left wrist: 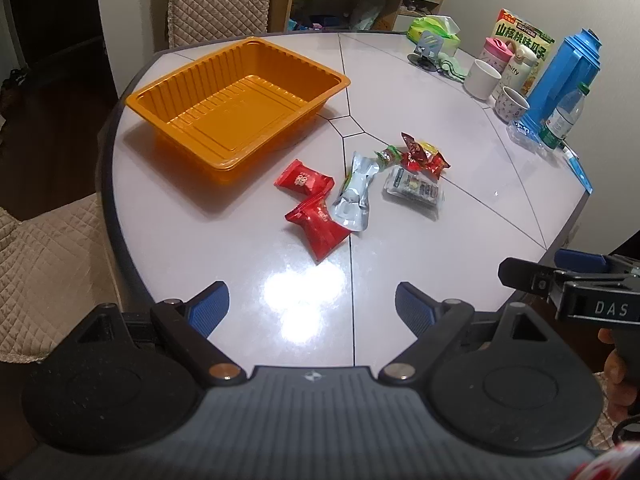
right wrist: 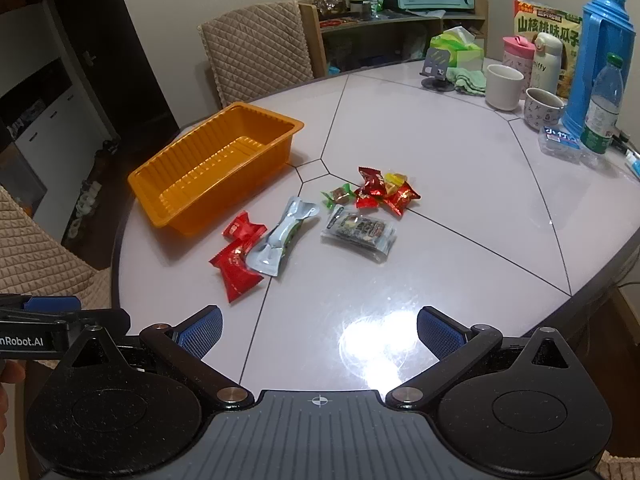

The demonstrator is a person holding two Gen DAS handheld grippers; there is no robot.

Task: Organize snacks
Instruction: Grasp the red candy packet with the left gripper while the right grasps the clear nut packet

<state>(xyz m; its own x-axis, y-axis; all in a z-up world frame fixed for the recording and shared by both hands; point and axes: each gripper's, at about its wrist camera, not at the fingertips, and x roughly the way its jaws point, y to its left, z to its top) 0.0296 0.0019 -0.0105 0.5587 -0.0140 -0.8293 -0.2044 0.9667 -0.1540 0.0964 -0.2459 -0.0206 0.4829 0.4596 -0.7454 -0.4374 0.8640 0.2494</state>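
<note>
Orange tray [left wrist: 240,104]: empty, snacks [left wrist: 360,184] beside it
Writing: "DAS" on right gripper [left wrist: 528,272]; "nRobot.AI" on left gripper [right wrist: 60,312]
Jaws: both spread, holding nothing

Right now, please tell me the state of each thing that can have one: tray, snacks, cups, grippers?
orange tray: empty, upright
silver pouch: sealed, lying flat
white cup: upright, uncovered
water bottle: capped, upright
left gripper: open, empty
right gripper: open, empty

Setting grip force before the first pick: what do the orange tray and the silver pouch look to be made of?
Orange tray: apparently thin moulded plastic, glossy, with ribbed walls and highlights on its floor; probably light and flexible.
Silver pouch: looks like metallised foil film, shiny and crinkled, with flat sealed ends; likely slippery.
</note>
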